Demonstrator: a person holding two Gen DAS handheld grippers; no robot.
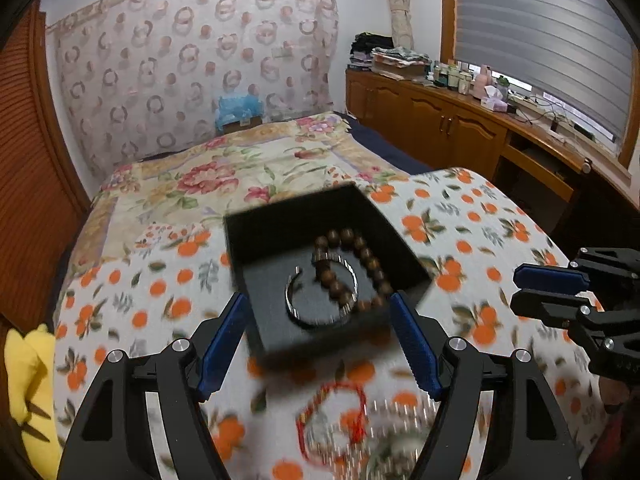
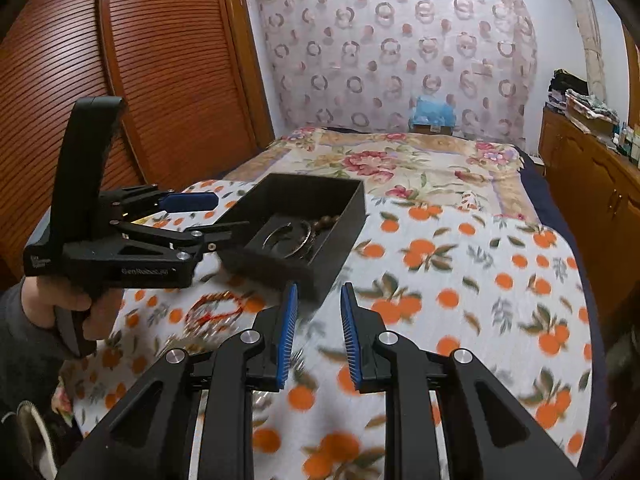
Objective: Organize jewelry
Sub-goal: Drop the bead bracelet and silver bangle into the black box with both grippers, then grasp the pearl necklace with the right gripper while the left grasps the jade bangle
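A black open box [image 1: 280, 220] sits on an orange-print cloth. Inside lie a brown wooden bead bracelet [image 1: 362, 258] and a silver bangle [image 1: 308, 318]. My left gripper [image 1: 320, 300] is open, its blue pads either side of the box's near end, holding nothing. A red string bracelet [image 1: 332, 420] and blurred silvery chains [image 1: 392, 408] lie on the cloth below it. The right gripper [image 2: 320, 292] is open a little and empty, just right of the box [image 2: 340, 216]. The red bracelet [image 2: 218, 308] and left gripper [image 2: 216, 212] also show in the right wrist view.
The orange-print cloth [image 1: 480, 216] covers a surface in front of a floral bed [image 1: 224, 176]. A wooden cabinet [image 1: 432, 120] with bottles stands at the right, a slatted wooden door [image 2: 160, 60] at the left. A yellow cloth [image 1: 28, 392] lies at the left edge.
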